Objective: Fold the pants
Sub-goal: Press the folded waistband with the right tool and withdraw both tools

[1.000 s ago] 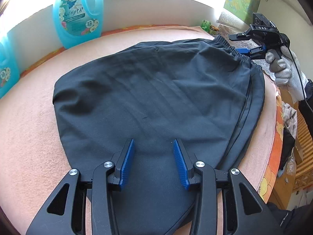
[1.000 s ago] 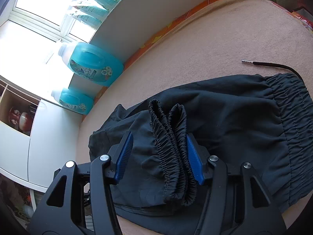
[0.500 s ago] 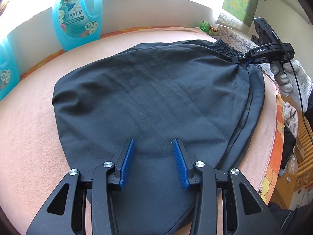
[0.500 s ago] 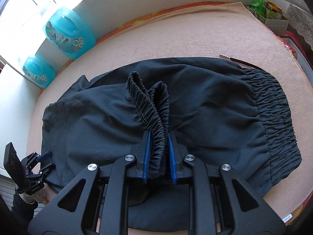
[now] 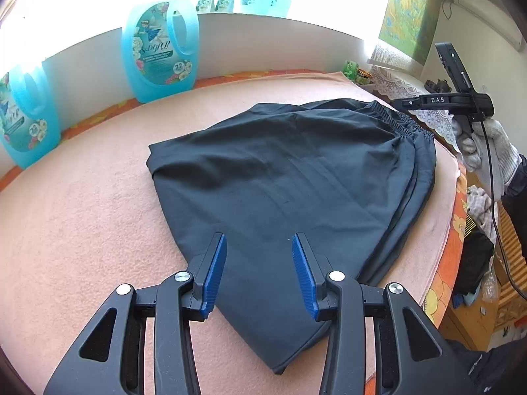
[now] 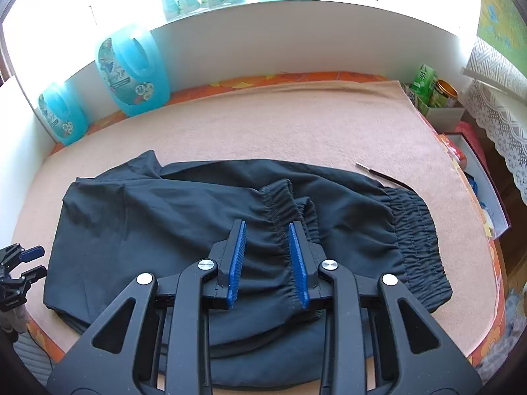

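Across the peach blanket (image 5: 82,217) the black pants (image 5: 296,177) lie folded over, elastic cuffs (image 6: 286,210) resting on top near the waistband (image 6: 415,240). Your right gripper (image 6: 267,260) hangs above the cuffs with its pads apart, gripping nothing; your left gripper (image 5: 259,270) hovers spread wide over the fold at the blanket's near edge. You seem between folds: the next move probably calls for pinching one end and carrying it across. How many layers are stacked is hard to judge, and the drawstring (image 6: 378,174) is partly tucked away.
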A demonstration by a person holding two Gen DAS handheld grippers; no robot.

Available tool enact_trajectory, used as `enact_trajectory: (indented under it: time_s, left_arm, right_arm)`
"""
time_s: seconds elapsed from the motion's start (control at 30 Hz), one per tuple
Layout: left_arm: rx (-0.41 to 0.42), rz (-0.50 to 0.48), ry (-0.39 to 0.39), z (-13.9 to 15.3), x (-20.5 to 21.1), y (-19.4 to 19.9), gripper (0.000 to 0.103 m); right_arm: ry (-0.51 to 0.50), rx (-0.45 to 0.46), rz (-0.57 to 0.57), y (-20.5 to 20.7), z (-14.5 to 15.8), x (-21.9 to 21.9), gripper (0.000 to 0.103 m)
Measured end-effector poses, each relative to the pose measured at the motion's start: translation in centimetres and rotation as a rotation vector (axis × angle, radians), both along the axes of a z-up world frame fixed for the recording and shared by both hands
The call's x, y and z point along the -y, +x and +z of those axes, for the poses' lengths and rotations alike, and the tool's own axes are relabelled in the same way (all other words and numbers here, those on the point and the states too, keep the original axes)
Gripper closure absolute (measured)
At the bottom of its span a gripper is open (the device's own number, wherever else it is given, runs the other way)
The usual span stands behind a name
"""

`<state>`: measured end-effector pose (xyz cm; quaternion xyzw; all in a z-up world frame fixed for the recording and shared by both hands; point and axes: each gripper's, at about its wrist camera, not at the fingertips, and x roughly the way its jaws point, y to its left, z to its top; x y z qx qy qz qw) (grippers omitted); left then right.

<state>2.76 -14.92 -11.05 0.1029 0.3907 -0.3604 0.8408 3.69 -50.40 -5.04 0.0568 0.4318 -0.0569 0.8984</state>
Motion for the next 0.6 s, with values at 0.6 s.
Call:
enact_trajectory:
  time_s: [0.6]
  left_arm:
    - [-0.030,-0.063,0.082,-3.4,-0.9,-2.2,0.063]
  right_arm:
    - [0.012,-0.130,-0.052,6.6,-6.2,0.1,0.075]
